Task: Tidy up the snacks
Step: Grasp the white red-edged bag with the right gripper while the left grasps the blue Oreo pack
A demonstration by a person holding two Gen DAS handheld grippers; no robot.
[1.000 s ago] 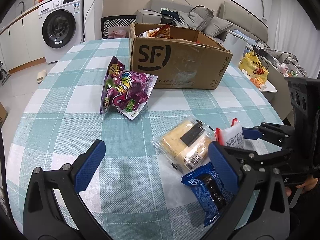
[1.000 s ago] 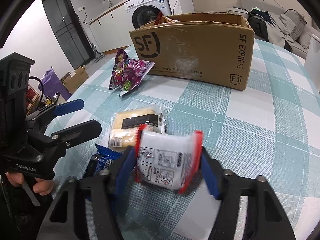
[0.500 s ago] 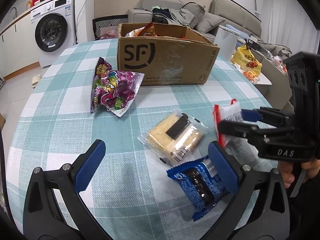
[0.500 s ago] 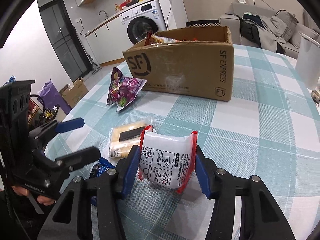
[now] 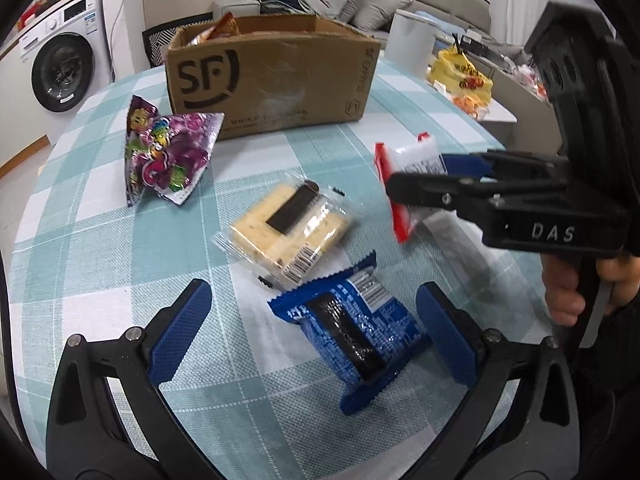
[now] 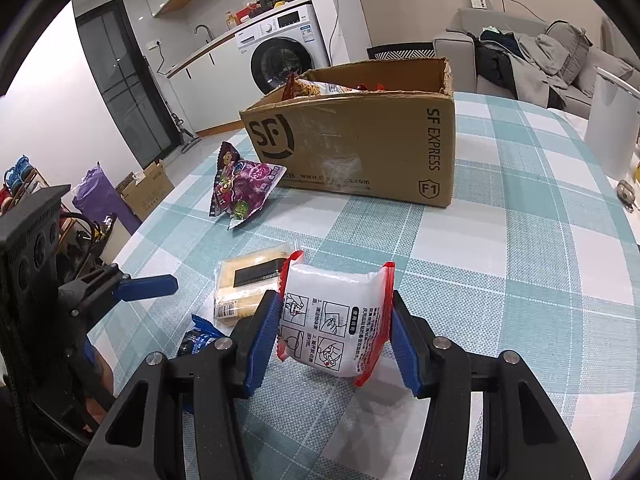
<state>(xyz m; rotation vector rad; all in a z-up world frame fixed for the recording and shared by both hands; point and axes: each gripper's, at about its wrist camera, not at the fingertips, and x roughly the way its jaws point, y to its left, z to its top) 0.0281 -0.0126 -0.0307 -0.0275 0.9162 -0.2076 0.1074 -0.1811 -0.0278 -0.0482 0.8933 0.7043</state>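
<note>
**White pack clamped, blue pack between wide jaws**

The right gripper (image 6: 334,334) is clamped on a white pack (image 6: 334,320) with red crimped ends, its blue pads pressing the pack's two sides after the jaws closed in a little; the pack is held upright, clear of the checked cloth (image 6: 500,280), with its printed panels facing the camera; in the left view the same pack (image 5: 408,168) shows side-on between the black fingers, and a hand (image 5: 576,292) grips the handle below.

The left gripper (image 5: 316,332) has its jaws well apart, holding nothing; a blue pack (image 5: 356,332) lies flat on the cloth between the two pads, nearer the right-hand one, touching neither as far as can be seen; just beyond it lies a clear-wrapped yellow cake (image 5: 288,228), its wrapper edge at the blue pack's crimped top.

A purple bag (image 5: 166,154) lies farther off, just beside the front left corner of the box (image 5: 276,80); the box stands open at the far side of the table, with snack bags (image 6: 316,86) poking up inside at its left end.
</note>
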